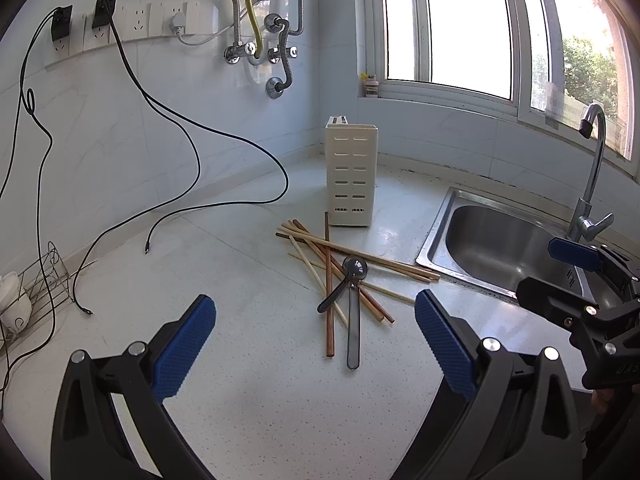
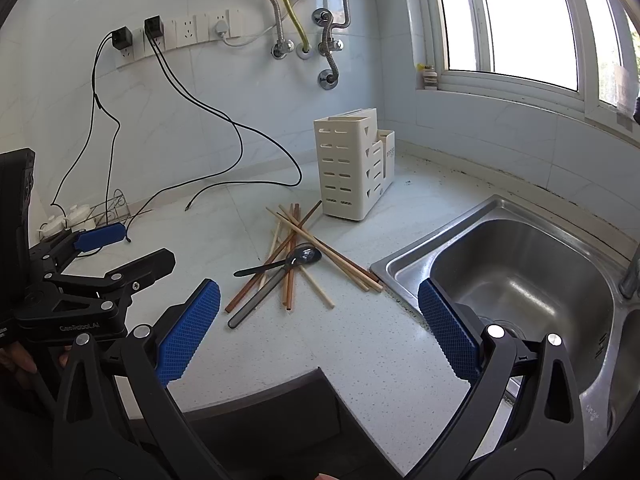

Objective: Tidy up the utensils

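A loose pile of wooden chopsticks lies on the white counter, with two dark spoons on top. A cream slotted utensil holder stands upright just behind the pile. The pile, the spoons and the holder also show in the right wrist view. My left gripper is open and empty, above the counter in front of the pile. My right gripper is open and empty, near the counter's front edge; it shows at the right of the left wrist view.
A steel sink with a tap lies right of the pile. Black cables trail from wall sockets across the counter's left side. A wire rack with white cups stands at the far left. The window sill holds a small jar.
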